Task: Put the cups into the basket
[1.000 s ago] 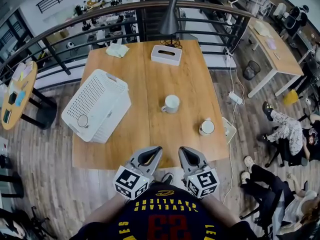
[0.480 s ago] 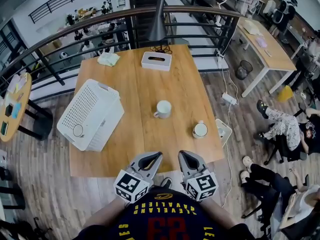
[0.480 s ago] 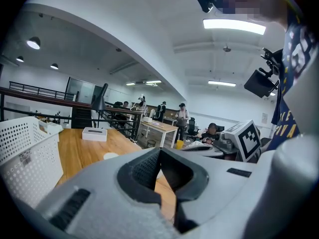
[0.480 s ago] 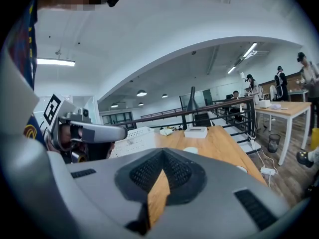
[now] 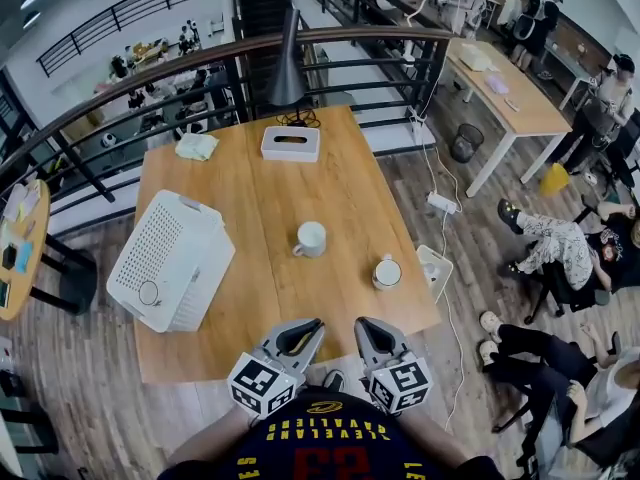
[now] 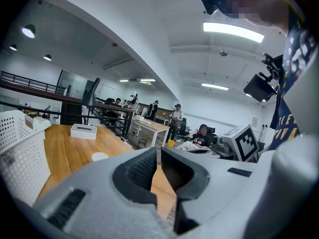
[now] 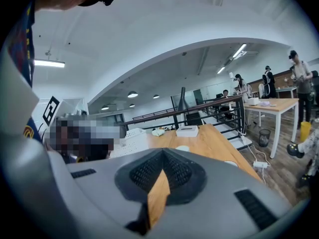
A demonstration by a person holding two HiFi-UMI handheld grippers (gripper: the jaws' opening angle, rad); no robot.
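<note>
both grippers, left [image 5: 306, 331] & right [image 5: 368, 330], jaws together, empty, near table edge [image 5: 180, 365]; 2 cups [image 5: 311, 238] untouched, basket [image 5: 170, 259] at left.

I'm seeing a honey-brown wooden table [image 5: 350, 198], and on it a white basket [image 5: 170, 258] dotted all over with small holes. Both cups are white, the mug [image 5: 310, 238] and the second cup [image 5: 387, 271]. My left gripper [image 5: 313, 325] and right gripper [image 5: 366, 324] are grey with black ribbed pads and black-and-white square-patterned cubes.

White tissue box [image 5: 290, 143] near black lamp [image 5: 286, 68]; crumpled cloth [image 5: 196, 146] further left.
</note>
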